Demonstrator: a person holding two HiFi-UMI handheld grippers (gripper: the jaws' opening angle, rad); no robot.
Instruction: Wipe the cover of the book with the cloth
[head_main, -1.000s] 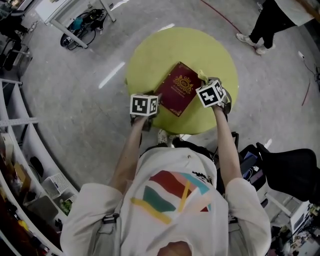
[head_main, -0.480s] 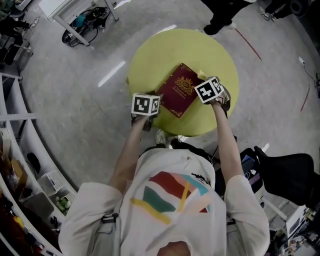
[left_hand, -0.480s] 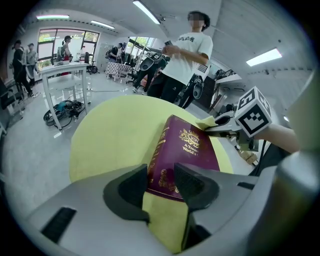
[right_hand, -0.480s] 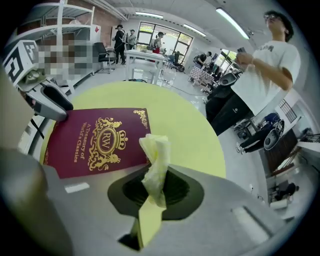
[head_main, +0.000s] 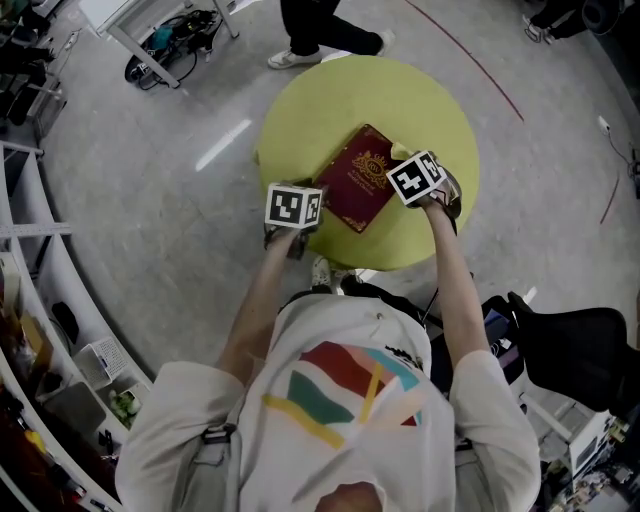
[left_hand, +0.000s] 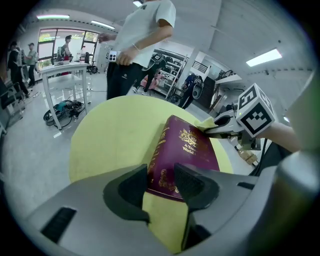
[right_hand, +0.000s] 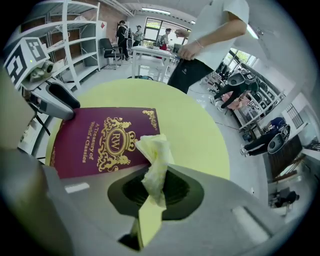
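Yellow round worktop (head_main: 400, 90) held the red book (head_main: 357, 185), lying flat, its long side slanting away and rightward. The right hand-held gripper (right_hand: 152, 190) pinched the cloth (right_hand: 154, 155) at the book's edge, with the cover to its left. The left hand-held gripper (left_hand: 162, 186) stood wide open around the near corner.

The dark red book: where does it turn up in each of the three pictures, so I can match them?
Head view: the book lies mid-picture on the round yellow table.
Left gripper view: centre, near corner between the jaws of the left gripper.
Right gripper view: left of centre, gold crest up, just beyond the cloth.
Shared landmark: the yellow table under the book.
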